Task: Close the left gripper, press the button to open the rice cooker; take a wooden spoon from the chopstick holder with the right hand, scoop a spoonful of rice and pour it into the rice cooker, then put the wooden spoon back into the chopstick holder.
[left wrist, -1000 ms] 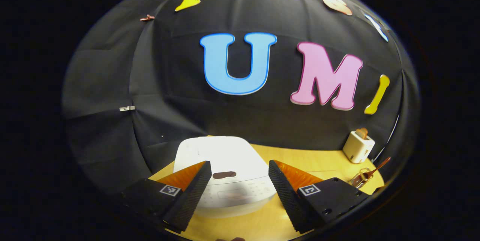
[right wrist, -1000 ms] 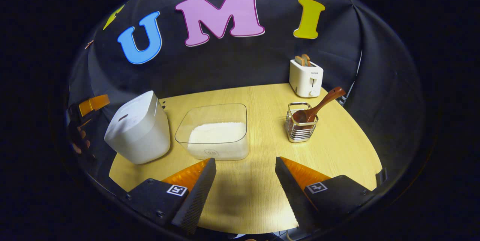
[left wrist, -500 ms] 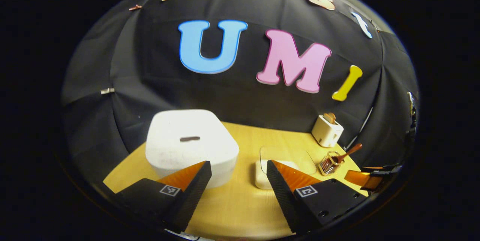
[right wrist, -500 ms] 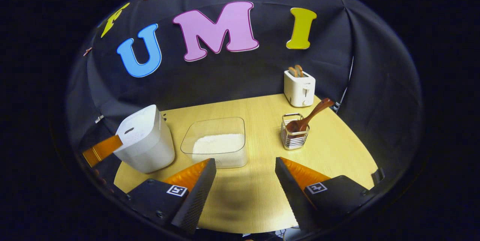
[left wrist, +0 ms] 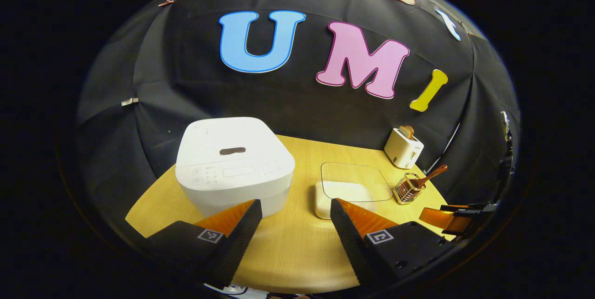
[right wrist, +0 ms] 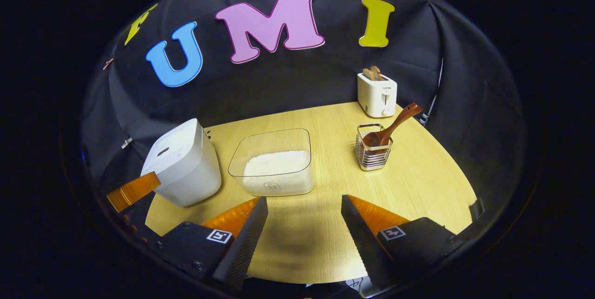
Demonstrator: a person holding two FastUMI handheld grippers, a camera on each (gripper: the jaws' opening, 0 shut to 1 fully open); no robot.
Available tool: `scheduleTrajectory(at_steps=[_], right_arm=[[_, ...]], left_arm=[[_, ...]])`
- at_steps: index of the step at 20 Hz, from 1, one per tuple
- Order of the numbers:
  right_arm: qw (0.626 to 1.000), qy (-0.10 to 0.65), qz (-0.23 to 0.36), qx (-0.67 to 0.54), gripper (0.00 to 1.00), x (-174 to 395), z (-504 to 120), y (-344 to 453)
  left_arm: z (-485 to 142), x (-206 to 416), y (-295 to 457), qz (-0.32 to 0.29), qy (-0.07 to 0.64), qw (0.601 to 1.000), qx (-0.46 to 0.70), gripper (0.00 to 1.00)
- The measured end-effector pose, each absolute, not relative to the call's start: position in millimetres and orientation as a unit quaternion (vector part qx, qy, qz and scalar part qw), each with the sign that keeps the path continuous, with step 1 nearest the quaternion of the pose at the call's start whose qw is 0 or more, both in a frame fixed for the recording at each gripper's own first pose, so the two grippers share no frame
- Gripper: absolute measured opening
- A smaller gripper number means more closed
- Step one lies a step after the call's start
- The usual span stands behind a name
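Both grippers hang with jaws spread, nothing between the fingers. Left gripper [left wrist: 296,206] is above the near edge of the wooden table [left wrist: 288,248], its fingers apart and clear of everything. Right gripper [right wrist: 304,203] likewise wide, over bare tabletop, short of the rice container.

Landmark: rice cooker [left wrist: 234,162], white, lid down, standing on the table. Seen from the left gripper view, its front panel faces the camera, a dark oblong mark on the lid top. The cooker sits just beyond the left finger of the left gripper, not touching it.

To the right of the cooker: clear plastic container [left wrist: 351,189] with white rice [right wrist: 275,165] lying in its bottom. Near the cooker but apart from it.

Further right of the cooker, past the container: wire chopstick holder [right wrist: 373,152]. Wooden spoon [right wrist: 393,126] stands in it, bowl down inside, handle leaning up and to the right over the rim.

Beyond the holder, farther from the cooker and close to the black cloth wall: white toaster [right wrist: 377,94], two slices of bread showing in its slots.

In the right gripper view, one finger of the left gripper [right wrist: 132,191] shows at the cooker's near left side, just in front of its lower wall; contact cannot be told.
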State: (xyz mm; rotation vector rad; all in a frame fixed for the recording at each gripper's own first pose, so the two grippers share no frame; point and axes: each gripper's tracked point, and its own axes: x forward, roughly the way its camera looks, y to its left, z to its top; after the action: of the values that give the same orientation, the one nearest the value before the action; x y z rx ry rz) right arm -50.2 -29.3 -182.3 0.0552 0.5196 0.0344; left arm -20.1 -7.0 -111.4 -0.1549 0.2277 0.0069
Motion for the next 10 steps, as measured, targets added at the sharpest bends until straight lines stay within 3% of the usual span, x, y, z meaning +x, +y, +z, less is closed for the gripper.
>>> scheduleTrajectory(at_steps=[10], right_arm=[[0.962, 0.272, 0.006, 0.021, 0.98, -47, -197, -9]], left_arm=[[-116, -21, 19, 0.001, 0.094, 0.995, -0.034, 0.95]])
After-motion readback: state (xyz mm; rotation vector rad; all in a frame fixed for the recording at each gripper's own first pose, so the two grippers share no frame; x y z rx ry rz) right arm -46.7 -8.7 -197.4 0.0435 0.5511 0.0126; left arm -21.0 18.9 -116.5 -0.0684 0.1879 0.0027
